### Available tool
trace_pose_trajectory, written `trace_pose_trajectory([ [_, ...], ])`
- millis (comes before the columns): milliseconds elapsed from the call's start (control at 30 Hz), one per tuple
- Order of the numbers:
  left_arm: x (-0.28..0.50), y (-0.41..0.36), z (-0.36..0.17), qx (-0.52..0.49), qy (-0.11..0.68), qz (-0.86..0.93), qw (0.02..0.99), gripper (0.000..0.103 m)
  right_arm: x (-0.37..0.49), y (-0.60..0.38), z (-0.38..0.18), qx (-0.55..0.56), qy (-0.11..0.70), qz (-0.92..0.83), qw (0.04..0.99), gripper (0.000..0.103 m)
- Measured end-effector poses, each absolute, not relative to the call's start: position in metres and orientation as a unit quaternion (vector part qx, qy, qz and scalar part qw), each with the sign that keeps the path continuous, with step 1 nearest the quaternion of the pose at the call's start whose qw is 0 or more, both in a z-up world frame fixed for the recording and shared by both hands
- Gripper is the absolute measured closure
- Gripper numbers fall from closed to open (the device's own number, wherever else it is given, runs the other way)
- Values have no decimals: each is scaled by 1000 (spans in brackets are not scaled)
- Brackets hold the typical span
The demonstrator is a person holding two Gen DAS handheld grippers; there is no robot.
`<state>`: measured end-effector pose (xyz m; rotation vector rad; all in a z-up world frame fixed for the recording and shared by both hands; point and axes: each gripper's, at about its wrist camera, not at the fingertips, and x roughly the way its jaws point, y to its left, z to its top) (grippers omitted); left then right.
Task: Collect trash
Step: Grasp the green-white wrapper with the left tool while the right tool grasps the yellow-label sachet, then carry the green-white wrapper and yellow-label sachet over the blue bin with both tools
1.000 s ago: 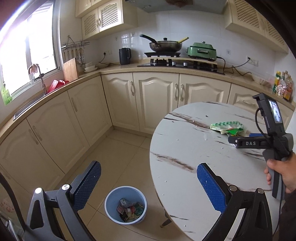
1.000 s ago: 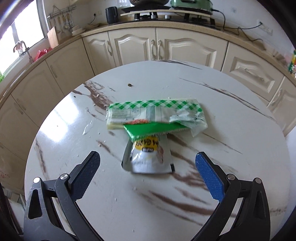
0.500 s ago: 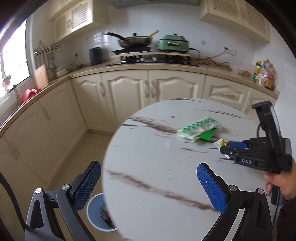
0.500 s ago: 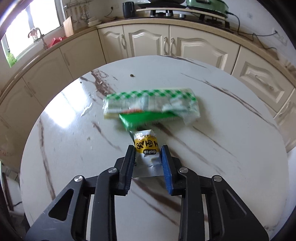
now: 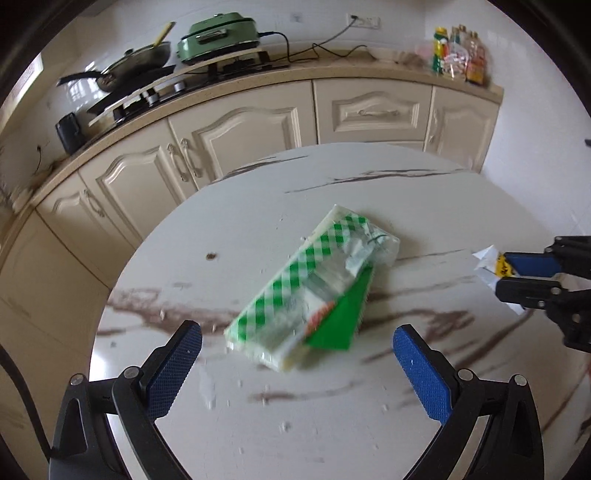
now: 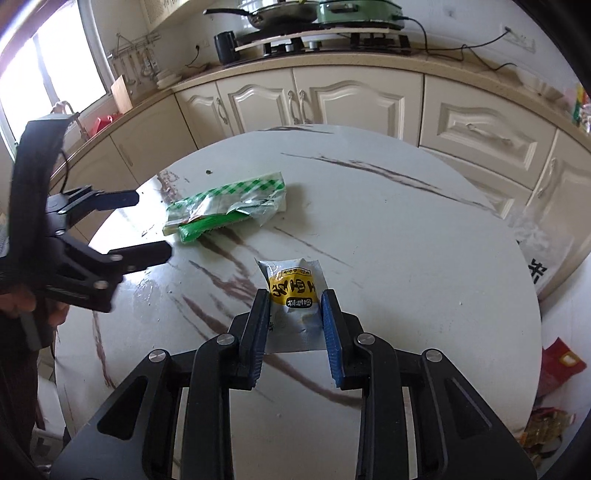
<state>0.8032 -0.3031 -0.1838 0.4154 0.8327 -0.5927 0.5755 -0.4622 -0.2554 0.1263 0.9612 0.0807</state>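
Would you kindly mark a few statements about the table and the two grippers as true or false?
1. The right gripper is shut on the silver sachet. True.
2. The left gripper is shut on the green checked wrapper. False: its fingers stand wide apart and the wrapper lies on the table, ahead of them.
3. The sachet bears a yellow label. True.
4. The wrapper lies on the floor. False: it lies on the marble table.
5. A green cooker stands on the counter behind the table. True.
6. The table is square. False: it is round.
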Motion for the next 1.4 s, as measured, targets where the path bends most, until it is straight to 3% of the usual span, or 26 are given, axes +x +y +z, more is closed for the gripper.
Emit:
trace_pose_trajectory([
  [333,852,-340,-215,202,438,-303,822,6,604,-460,-273,77,471,48,877,76],
  [467,854,-343,-218,176,447,-328,813,31,610,-458,-275,78,473,48,876,75],
  [633,846,-349,-224,177,446,-335,811,41,611,-455,-275,79,472,44,877,75],
  [1000,813,-340,-204,144,439,-362,810,45,600,-445,-266,92,464,48,880,75],
  [1400,734,-256,-130,88,376,-353,852,46,556,-401,-192,82,399,69,911,76],
])
